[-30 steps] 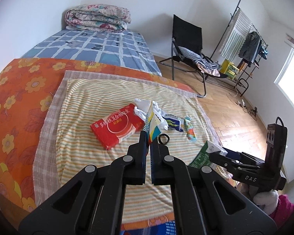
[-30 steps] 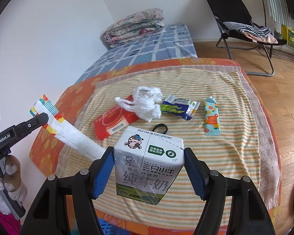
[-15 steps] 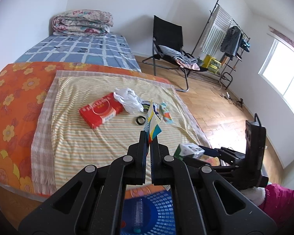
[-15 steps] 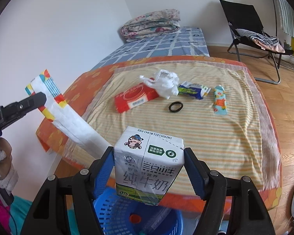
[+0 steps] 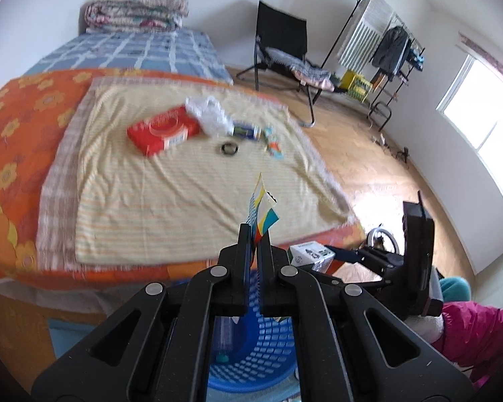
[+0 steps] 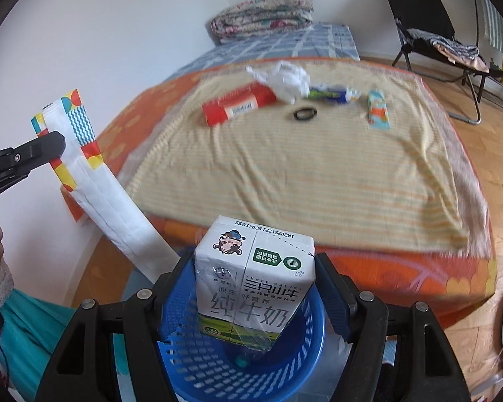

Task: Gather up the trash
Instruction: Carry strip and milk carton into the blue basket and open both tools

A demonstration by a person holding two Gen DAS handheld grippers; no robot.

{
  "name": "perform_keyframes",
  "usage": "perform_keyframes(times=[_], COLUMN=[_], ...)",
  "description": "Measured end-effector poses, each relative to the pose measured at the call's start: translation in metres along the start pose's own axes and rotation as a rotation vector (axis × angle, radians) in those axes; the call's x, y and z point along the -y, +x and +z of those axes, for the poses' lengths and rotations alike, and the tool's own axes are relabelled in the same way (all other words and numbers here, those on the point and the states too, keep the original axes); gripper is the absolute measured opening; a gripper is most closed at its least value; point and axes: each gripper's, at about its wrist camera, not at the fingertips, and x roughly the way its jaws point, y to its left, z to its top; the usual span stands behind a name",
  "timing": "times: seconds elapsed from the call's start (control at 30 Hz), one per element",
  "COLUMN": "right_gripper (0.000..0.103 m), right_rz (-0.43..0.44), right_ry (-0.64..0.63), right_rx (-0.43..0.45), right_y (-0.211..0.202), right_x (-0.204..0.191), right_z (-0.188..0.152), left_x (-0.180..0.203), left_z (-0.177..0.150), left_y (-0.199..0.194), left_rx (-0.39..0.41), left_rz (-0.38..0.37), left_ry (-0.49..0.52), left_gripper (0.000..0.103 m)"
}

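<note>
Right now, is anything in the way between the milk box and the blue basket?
No, nothing visible is. The right gripper holds the milk carton right above the open blue basket. The wrapper in the left gripper hangs off to the side.

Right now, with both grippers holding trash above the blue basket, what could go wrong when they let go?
1. The long paper wrapper in the left gripper hangs slanted, its lower end behind the milk carton; it may catch the blue basket rim and fall outside.
2. The carton in the right gripper may hit the wrapper if both drop together.
</note>
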Motion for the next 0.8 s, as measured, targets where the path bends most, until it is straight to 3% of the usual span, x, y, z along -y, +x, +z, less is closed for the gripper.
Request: perform_keyframes(times=[0.43, 0.8], right_gripper=[0.072, 0.073], right_rz=[-0.05, -0.098], right_ry=[-0.041, -0.031], right_rx=[-0.138, -0.258], right_y=[0.046, 0.081], right_x=[-0.006, 0.009], right_z=[-0.047, -0.07], left_x=[-0.021, -0.032], left_z=[-0.057, -0.077], left_y=[0.074, 0.102], left_rx=[-0.226, -0.331], left_rz=[0.134, 0.178], left_ry=[0.019, 0.007], left_gripper=[0.001, 0.001])
